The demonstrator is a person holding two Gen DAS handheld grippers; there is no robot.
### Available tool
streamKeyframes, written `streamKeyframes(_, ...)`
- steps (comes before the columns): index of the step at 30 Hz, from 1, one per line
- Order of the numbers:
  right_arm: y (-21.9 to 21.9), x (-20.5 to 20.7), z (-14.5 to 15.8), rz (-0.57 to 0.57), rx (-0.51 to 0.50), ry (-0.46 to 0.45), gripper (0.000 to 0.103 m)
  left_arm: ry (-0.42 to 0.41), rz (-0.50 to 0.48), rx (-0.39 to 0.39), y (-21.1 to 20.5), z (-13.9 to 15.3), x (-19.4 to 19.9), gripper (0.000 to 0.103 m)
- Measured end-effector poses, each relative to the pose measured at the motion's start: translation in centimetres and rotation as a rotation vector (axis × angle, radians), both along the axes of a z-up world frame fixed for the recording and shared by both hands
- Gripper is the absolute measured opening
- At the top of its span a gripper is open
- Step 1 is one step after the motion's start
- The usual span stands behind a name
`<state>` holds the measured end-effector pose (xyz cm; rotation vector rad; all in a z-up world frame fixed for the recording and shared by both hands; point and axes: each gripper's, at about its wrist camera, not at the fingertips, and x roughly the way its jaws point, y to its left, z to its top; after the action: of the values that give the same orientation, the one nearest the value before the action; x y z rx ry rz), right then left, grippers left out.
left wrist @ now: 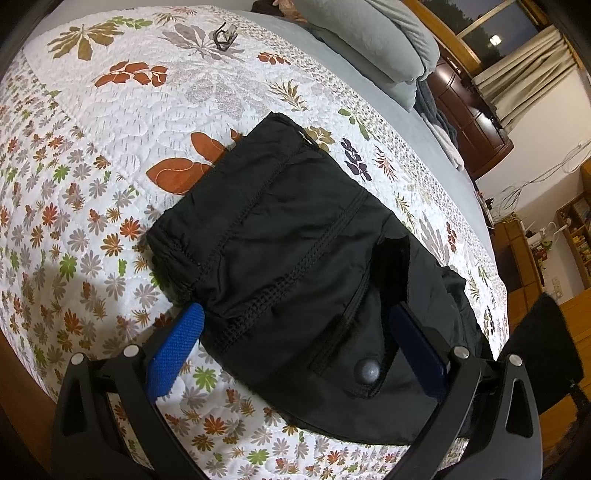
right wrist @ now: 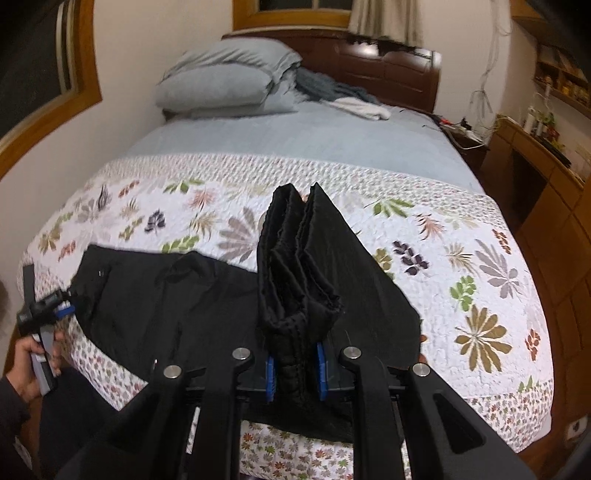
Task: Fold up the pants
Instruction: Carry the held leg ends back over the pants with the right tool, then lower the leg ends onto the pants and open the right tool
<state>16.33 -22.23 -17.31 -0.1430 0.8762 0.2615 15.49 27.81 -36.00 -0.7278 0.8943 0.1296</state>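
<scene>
On the floral quilt [right wrist: 480,266] covering the foot half of the bed, black pants [left wrist: 295,251] are spread near the foot edge. Seen from the left wrist, the seamed upper part of the garment is laid flat, with a flap pocket closed by a dark snap button [left wrist: 369,371] turned up. The left gripper [left wrist: 295,343] is held low over this part, its blue fingers [left wrist: 177,347] set wide apart on either side of the cloth, nothing clamped between them; whether the pads touch the fabric cannot be told. In the right wrist view, a bunched, folded stack of the pants' fabric is clamped between the nearly closed fingers [right wrist: 321,363] of the right gripper [right wrist: 295,369] and is raised above the quilt, the rest of the garment trailing down to the bed on both sides. At the left of that view a person's hand [right wrist: 33,365] is seen gripping the handle of the left gripper at the bed's corner. Grey pillows [right wrist: 221,85] are stacked at the head of the bed on a grey sheet [right wrist: 314,136], against a dark wooden headboard [right wrist: 388,66]. A small metal clip-like object [left wrist: 223,35] is lying on the quilt well apart from the pants.
</scene>
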Motion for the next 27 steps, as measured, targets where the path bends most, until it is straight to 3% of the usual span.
streamKeyframes(14, 7.6, 0.2, -7.5, 0.093, -0.156, 0.114, 0.016, -0.034, 0.004, -0.048, 0.3, 0.0, -0.4, 0.1)
streamKeyframes(27, 10.4, -0.7, -10.8, 0.156, -0.249, 0.141, 0.016, -0.041, 0.009, -0.056, 0.6, 0.0, -0.7, 0.1)
